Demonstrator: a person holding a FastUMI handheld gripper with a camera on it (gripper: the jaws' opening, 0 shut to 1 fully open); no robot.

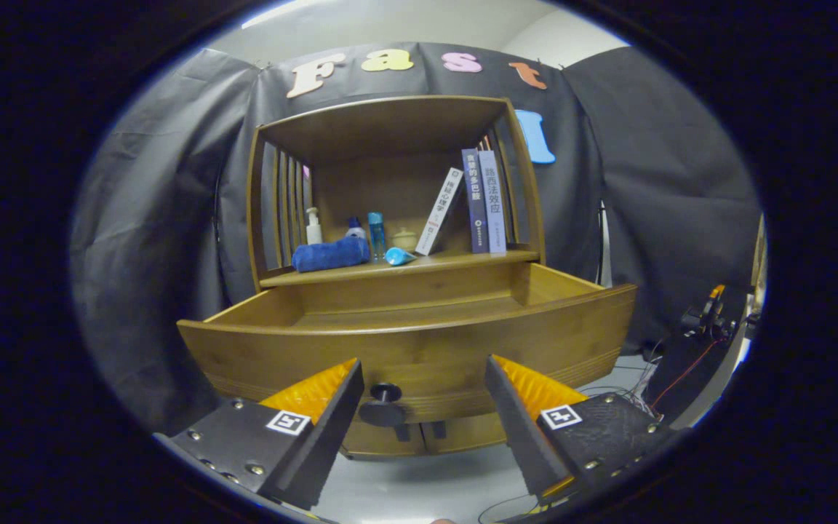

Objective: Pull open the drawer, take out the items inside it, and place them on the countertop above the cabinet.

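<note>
Three upright books (476,202) right in shelf; white pump bottle (313,225) left; small cream lidded jar (404,238) between; cables (626,393) on floor, right.

Drawer (419,349) stands pulled out, top open; knob (384,405) sits between the spread tool (423,393) fingers, untouched.

Your gripper (423,407): two wedge-shaped fingers (332,426), wide apart, nothing btwn the tips, each tapering fwd to a flat slanted edge. Inner faces carry ribbed, sawtooth-textured pads (528,386). Each finger sits on a dark blocky base w/ rough matte finish. One small square marker (288,422) per base: white bkgd, black pattern. Round silver screw heads (255,469) dot the base tops, several per side.
</note>
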